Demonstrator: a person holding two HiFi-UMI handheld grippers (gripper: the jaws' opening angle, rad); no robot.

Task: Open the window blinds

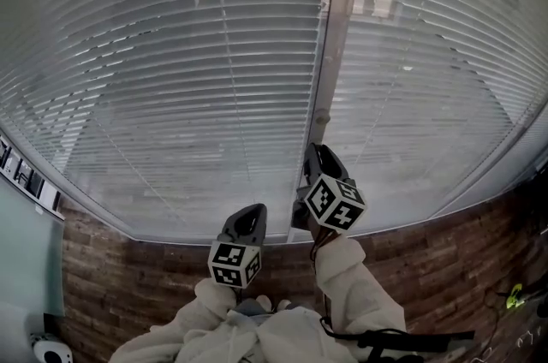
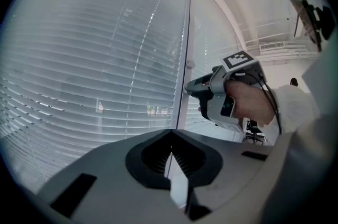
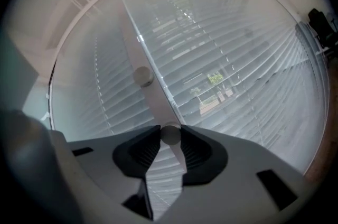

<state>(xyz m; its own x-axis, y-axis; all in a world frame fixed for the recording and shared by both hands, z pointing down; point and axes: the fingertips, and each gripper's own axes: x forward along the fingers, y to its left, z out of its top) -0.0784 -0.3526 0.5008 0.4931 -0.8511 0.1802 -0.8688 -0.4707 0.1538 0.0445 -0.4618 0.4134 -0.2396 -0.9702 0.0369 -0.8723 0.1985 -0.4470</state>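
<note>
White slatted blinds (image 1: 171,79) fill the window across the far side of the scene, in two panels left and right of a pale upright frame post (image 1: 332,53). The slats lie mostly closed, though trees show faintly through them in the right gripper view, so I judge them only part tilted. The right tool (image 1: 318,152) points level at the post, its jaws partway apart and pressed on a small round knob (image 3: 170,134) on that post. A second knob (image 3: 142,76) sits farther up the post, untouched. The left tool (image 2: 170,136) hangs nearer and to the left, jaws together with nothing between them, short of the blinds. The step in hand looks like turning the gripped knob to tilt the slats. The next move likely calls for a firm hold while the wrist rolls about the knob's own axis, without dragging it sideways, until the slats stand edge-on and the view outside clears
</note>
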